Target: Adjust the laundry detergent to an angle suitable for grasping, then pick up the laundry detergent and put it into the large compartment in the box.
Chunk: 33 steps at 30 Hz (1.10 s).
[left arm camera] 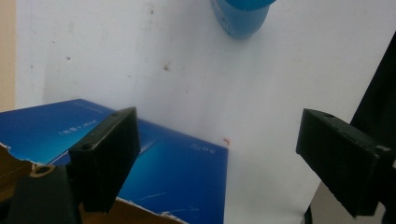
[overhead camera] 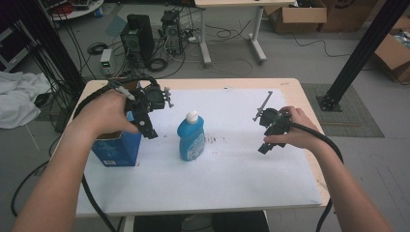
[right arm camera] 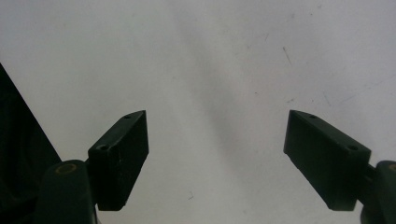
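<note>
Jaws of both grippers stand spread wide with nothing between them. Our left gripper (overhead camera: pixel 145 113) hovers over the open-topped blue carton (overhead camera: pixel 117 147) at the left of the white mat (overhead camera: pixel 232 169), and the blue bottle (overhead camera: pixel 191 137) with its white cap (overhead camera: pixel 192 116) stands upright just to the right of that carton, close but apart from it. Our right gripper (overhead camera: pixel 271 130) hangs well off to the right, over bare mat.

The relation that matters: the bottle lies between our two hands, and the left gripper is clearly the nearer one. Its long axis runs straight up from the mat, so we judge a sideways approach with the jaws level on either flank of the body would suit it better than a drop from above.

Our left gripper view shows the left gripper (left arm camera: pixel 219 154) looking down on the carton's torn rim (left arm camera: pixel 140 205) under one jaw, with the bottle (left arm camera: pixel 240 16) at the top edge, ahead of the gap. Our right gripper view shows the right gripper (right arm camera: pixel 217 154) over plain scuffed mat (right arm camera: pixel 210 70).
</note>
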### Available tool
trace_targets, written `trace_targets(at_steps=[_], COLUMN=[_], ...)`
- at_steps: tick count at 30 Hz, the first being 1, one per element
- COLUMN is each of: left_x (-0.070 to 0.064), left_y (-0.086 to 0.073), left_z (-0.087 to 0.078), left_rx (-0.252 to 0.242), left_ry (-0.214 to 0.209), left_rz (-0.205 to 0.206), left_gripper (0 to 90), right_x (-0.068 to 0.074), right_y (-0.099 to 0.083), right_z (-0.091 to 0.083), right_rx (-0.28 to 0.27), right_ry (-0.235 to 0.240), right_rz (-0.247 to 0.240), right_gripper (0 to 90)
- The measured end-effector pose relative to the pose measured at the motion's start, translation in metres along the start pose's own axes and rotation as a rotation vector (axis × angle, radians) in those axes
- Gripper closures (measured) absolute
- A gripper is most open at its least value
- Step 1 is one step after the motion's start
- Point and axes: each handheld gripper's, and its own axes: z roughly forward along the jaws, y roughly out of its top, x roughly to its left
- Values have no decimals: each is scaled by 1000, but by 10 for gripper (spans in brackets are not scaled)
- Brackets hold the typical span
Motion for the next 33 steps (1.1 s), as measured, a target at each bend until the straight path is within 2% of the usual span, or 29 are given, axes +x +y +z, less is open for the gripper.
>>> trace_targets(at_steps=[8,18,33], left_x=[1,-1,-1], left_y=[3,2,0], left_z=[-1,-2,-11], left_rx=[12,22,-3], left_ry=[7,11,18], left_rz=[1,0,-34], left_gripper=[137,137,139], right_x=[-2,-5,-4], right_y=[-3,-8,-12], right_z=[-6,-2,-6], right_rx=[-13,-16,-24], right_ry=[-5,3,-5], right_rz=[3,7,7], right_gripper=[207,202,201])
